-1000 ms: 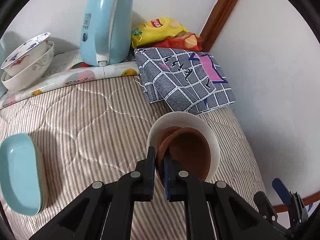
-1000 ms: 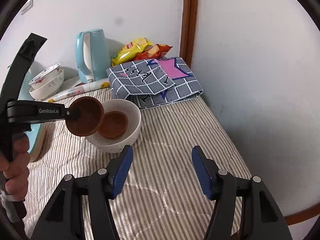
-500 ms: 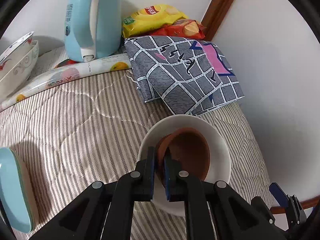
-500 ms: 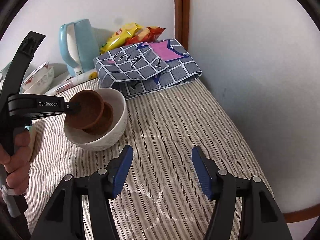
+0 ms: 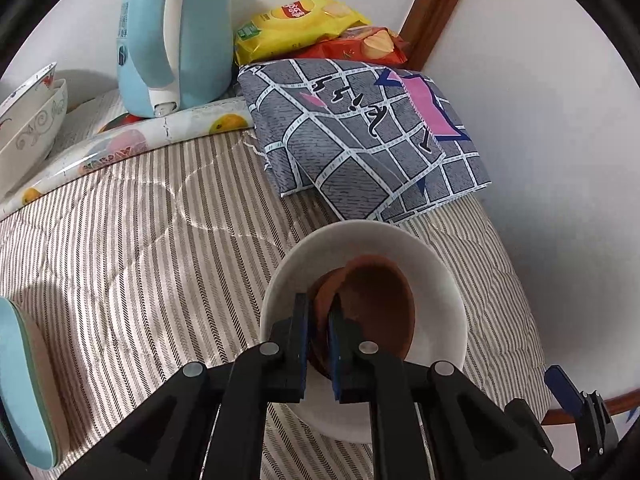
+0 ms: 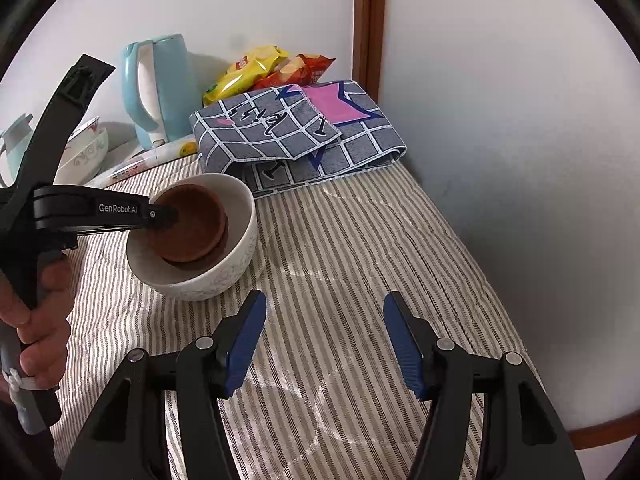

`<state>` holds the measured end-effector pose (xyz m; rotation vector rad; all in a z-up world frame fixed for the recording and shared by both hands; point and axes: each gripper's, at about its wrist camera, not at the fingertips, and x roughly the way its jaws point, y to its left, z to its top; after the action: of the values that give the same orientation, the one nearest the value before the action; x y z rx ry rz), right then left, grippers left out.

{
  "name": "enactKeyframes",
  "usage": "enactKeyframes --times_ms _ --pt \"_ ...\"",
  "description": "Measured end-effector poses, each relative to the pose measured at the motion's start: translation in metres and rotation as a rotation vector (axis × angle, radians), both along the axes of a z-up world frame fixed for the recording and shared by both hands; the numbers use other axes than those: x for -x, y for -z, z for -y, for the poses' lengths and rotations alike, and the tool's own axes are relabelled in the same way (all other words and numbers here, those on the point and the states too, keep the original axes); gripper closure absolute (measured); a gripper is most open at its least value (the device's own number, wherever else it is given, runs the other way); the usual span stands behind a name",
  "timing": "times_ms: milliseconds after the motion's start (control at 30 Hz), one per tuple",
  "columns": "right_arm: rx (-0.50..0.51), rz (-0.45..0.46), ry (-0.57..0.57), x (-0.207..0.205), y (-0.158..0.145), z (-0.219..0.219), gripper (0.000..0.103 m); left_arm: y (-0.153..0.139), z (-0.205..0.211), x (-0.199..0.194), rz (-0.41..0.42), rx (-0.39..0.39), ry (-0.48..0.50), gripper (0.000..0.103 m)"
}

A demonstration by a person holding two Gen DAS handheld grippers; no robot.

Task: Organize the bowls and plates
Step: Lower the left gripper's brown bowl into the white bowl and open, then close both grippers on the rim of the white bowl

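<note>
Left wrist: left tool (image 5: 319,322) clenched on brown dish (image 5: 376,308) | right wrist: right tool (image 6: 324,344) released (hand (image 6: 38,320) visible)

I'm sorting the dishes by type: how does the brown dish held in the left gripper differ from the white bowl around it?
The brown dish is shallow, matte and terracotta-coloured; the white bowl is deep, glossy and pale, with a faint pattern outside. The brown dish is smaller and sits tilted inside the white bowl, which stands upright on the striped quilt. The left gripper is shut on the brown dish's rim; nothing grips the white bowl. Both are round.
</note>
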<state>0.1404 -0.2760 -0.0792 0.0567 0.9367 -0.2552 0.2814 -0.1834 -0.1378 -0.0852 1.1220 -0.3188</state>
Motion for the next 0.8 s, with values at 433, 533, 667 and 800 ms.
enactKeyframes --times_ms 433,533,667,800 --pt "0.0 -0.004 -0.004 -0.002 -0.004 -0.003 0.043 -0.006 0.003 0.006 -0.025 -0.006 0.041 0.08" --pt "-0.01 -0.007 -0.008 -0.005 -0.004 -0.005 0.043 -0.018 0.004 0.013 0.018 -0.025 0.053 0.069" --pt "-0.021 0.001 -0.013 -0.007 -0.006 -0.007 0.043 -0.033 -0.001 0.019 0.053 -0.018 0.051 0.069" --pt "-0.043 0.015 -0.014 -0.007 -0.01 -0.006 0.043 -0.041 -0.013 0.021 0.073 -0.021 0.02 0.069"
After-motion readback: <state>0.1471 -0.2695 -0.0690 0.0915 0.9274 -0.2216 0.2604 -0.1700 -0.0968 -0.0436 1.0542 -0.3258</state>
